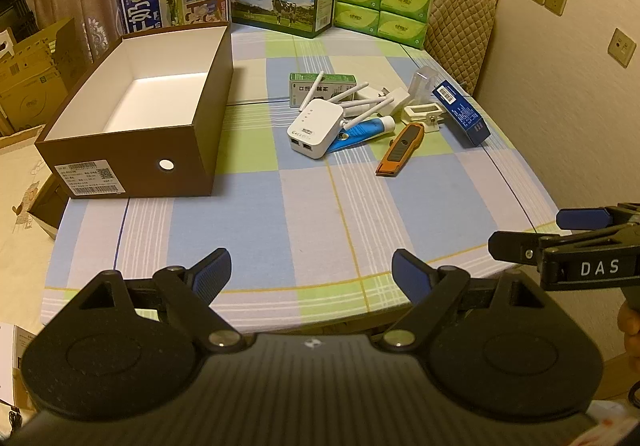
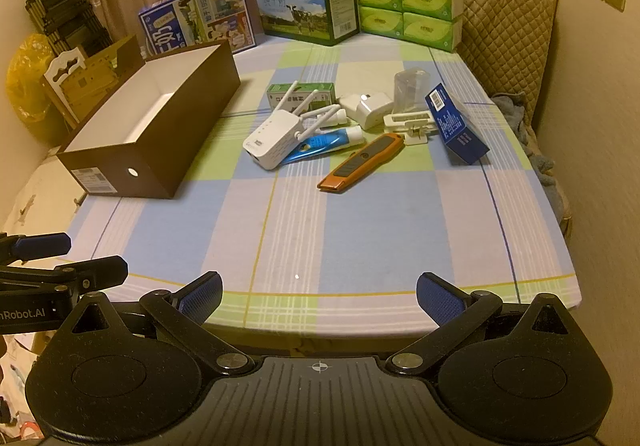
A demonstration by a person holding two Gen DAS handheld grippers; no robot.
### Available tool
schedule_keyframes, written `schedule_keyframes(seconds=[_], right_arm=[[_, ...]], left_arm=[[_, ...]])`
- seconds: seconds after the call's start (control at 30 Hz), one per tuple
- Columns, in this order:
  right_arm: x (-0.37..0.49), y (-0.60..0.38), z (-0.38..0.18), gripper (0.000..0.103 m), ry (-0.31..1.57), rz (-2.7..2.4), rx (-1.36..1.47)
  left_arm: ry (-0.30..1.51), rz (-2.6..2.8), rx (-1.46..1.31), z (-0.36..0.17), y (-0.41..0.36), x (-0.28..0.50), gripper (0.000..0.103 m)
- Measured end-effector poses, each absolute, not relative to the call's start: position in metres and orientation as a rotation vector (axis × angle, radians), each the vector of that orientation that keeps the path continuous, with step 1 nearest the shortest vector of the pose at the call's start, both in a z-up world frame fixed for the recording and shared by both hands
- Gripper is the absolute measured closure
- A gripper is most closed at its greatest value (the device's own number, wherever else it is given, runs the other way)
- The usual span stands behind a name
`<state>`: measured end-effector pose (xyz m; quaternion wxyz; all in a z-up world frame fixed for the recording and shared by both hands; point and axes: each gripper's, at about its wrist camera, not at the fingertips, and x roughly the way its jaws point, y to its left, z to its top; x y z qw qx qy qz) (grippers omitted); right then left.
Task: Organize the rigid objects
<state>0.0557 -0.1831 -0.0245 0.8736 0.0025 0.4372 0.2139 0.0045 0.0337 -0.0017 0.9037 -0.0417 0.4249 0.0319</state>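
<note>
Right wrist view: both your grippers, left gripper (image 2: 44, 258) and right gripper (image 2: 318, 292), gape empty; grabbing the antennaed router (image 2: 270, 144) may drag the toothpaste tube (image 2: 324, 144) it rests on.

table (image 2: 360, 230): box (image 2: 188, 118) on the left side | heap of small things to its right | in the heap: router (image 2: 270, 144) lies on the tube (image 2: 324, 144), knife (image 2: 362, 162) in front | cartons (image 2: 308, 6) and tissue packs (image 2: 408, 2) stand at the back edge
</note>
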Motion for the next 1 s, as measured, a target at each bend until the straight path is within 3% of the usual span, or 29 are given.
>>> schedule_keyframes(seconds=[1.0], right_arm=[[0.097,-0.205,-0.035,0.002,0.922,0.374,0.003]], left_arm=[[0.911,0.037,-0.066,-0.016,0.026,0.056,0.018]])
